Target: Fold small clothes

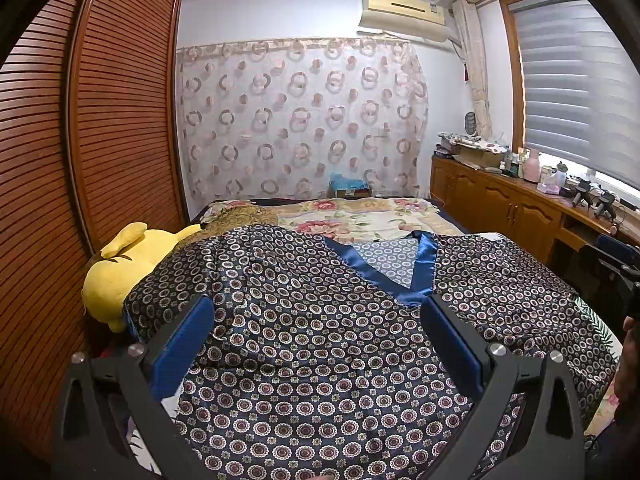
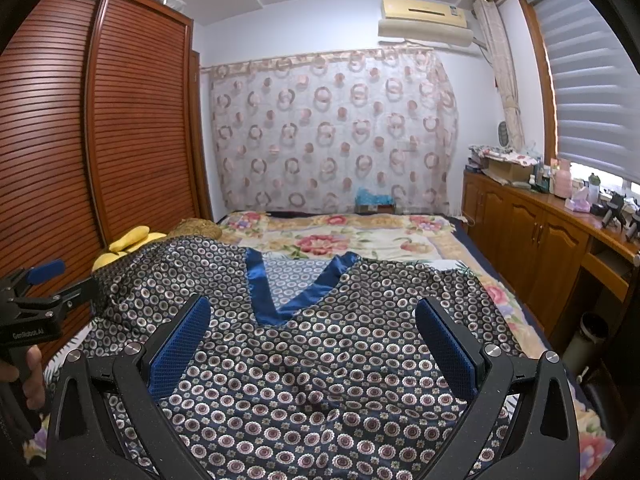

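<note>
Navy satin printed with small round medallions makes up the garment (image 1: 320,340), a V-neck top with a plain blue neckband (image 1: 420,268). It lies spread front-up across the near part of the bed (image 2: 360,236), neckline pointing away from the cameras, toward the far wall.

The left gripper (image 1: 318,344) hangs above the left half of the top. Its jaws are spread wide, and nothing lies between the blue pads (image 1: 188,344); cloth shows in the gap beneath them. The right wrist view shows this gripper from the side at the left edge of the bed, fingers apart, gripped by a hand (image 2: 32,376).

The right gripper (image 2: 312,340) hangs above the middle of the top, just short of the point of the V. Its jaws are likewise fully released and hold nothing.

A yellow plush toy (image 1: 116,268) lies at the left edge of the bed, and the left sleeve of the top partly covers it. A flowered blanket (image 1: 360,216) covers the far part of the bed. A slatted wooden wardrobe (image 1: 100,120) stands along the left side, and a wooden cabinet (image 2: 528,240) runs under the window (image 2: 596,80) on the right.
</note>
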Available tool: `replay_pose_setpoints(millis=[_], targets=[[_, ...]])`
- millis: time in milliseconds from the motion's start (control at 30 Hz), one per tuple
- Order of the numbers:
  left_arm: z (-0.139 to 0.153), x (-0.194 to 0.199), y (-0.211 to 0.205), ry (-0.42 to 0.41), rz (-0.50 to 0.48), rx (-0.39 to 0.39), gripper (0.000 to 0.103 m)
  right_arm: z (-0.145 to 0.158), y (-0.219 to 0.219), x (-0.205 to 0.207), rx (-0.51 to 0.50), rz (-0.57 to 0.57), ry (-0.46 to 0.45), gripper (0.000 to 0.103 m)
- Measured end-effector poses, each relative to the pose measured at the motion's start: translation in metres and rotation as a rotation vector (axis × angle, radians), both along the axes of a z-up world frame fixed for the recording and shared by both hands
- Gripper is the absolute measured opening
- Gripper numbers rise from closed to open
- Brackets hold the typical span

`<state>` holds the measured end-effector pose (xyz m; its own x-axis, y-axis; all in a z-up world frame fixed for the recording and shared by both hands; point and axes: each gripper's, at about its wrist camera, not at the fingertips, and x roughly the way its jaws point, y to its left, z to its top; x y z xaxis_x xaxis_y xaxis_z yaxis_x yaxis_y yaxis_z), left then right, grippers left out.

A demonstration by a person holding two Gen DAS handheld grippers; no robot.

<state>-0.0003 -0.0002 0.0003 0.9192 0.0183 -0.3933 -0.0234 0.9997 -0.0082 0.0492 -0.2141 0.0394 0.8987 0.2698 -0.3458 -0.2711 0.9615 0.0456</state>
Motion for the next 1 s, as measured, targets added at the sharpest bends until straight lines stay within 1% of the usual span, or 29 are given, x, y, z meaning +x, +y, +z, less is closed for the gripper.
replay_pose_setpoints(millis=[1000], targets=[[-0.0002,-0.0008,-0.0010,-0.003,-0.001,0.004,0.103,-0.0006,-0.0026,0.0002,0.002,-0.002,-0.001,0.103]])
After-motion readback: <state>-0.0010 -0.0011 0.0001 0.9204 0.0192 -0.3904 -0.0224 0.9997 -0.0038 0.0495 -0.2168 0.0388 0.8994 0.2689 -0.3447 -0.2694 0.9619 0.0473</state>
